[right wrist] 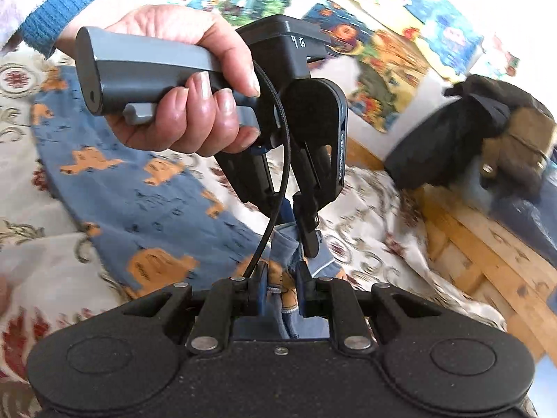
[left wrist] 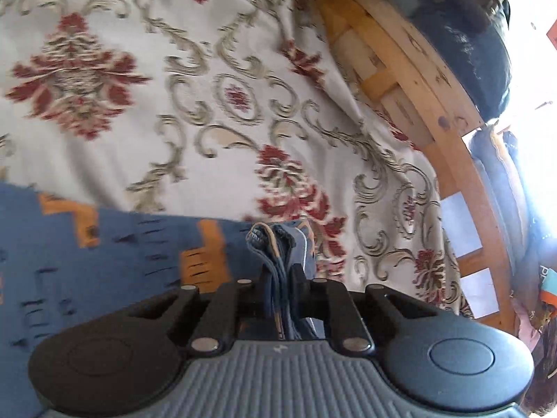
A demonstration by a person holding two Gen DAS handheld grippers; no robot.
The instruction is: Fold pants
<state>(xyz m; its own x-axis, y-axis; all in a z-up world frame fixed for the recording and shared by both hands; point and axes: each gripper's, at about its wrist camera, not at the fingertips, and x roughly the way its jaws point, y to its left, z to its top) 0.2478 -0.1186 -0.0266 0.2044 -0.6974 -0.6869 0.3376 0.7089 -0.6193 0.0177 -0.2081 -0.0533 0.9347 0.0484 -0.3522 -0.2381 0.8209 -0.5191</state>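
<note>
Here both grippers pinch one bunched edge of the pants (right wrist: 146,191): left gripper (left wrist: 280,278) and right gripper (right wrist: 282,289) have jaws clamped on cloth, nearly touching. The rest trails toward the frame's left over the patterned bedspread (left wrist: 195,87).
</note>
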